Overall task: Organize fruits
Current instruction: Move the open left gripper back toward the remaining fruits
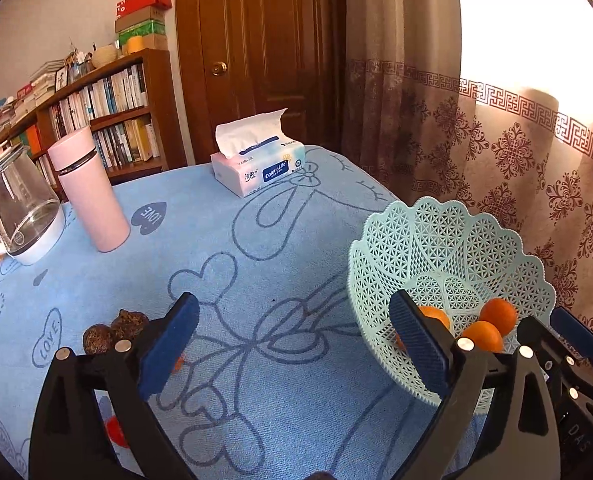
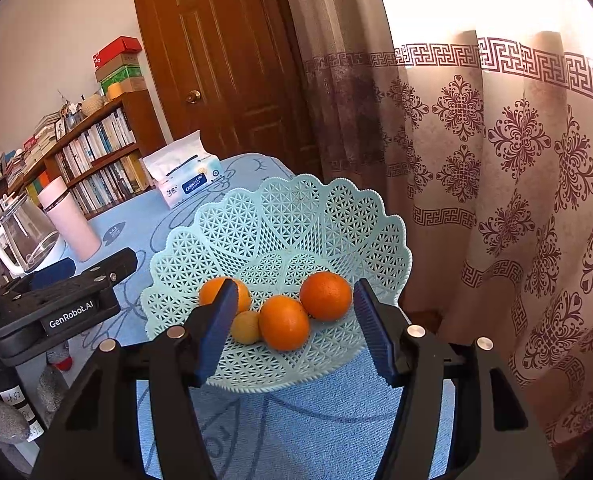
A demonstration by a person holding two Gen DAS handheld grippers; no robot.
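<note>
Dark, wrinkled fruits [image 1: 114, 330], two of them touching, lie on the blue terry cloth [image 1: 280, 392] at about ten o'clock from my left gripper [image 1: 292, 350], just outside its left pad; something red-orange [image 1: 116, 432] shows lower, behind the left finger, too hidden to name. That offset is what I judge the next pick turns on: the remaining fruits lie left of the tool, so the left hand is nearer, and being roundish they offer no long axis to align with. Left jaws stand wide apart, nothing between them but cloth. Moving right, the pale green lattice basket [image 1: 436, 248], rigid plastic with a scalloped rim, sits at about two o'clock from the left gripper. In the right wrist view it holds three glossy oranges [image 2: 284, 322] and a smaller yellow fruit [image 2: 246, 326] touching the middle orange. My right gripper [image 2: 296, 330] hangs over the near rim, jaws partly apart, pads flanking the fruits without pressing any; it grips nothing. Pink matte tumbler [image 1: 90, 192] and tissue pack [image 1: 258, 170] stand well clear at eleven and twelve o'clock.
</note>
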